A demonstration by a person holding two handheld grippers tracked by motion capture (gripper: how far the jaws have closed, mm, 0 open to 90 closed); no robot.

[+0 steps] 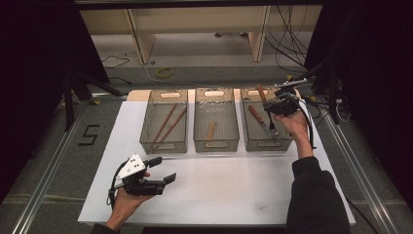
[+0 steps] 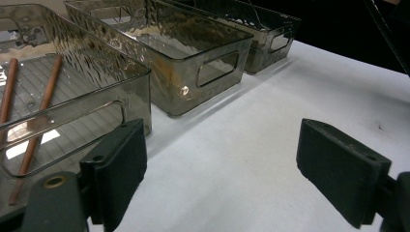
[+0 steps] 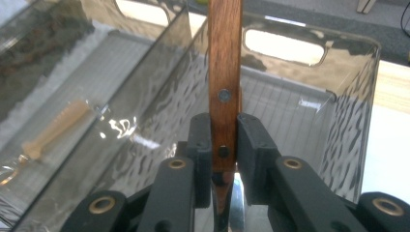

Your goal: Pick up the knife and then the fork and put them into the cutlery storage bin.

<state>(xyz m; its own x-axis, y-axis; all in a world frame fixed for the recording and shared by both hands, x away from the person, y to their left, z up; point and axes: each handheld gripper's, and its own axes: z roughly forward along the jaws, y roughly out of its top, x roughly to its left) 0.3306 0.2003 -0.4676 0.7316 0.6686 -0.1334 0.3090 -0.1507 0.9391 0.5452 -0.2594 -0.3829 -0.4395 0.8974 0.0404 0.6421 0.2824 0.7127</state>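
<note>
3 bins in a row; right gripper clamps a wooden handle, left gripper gapes empty.

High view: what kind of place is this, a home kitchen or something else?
Probably a lab or recording booth, not a kitchen: black curtains flank a white table, loose cables lie on the floor, and a "5" is taped there.

Three clear smoked plastic bins: a left bin, a middle bin and a right bin. Two brown chopsticks in the left bin. One pale wooden utensil. Two wooden-handled utensils: a fork and another. Two grippers: a left gripper and a right gripper.
</note>
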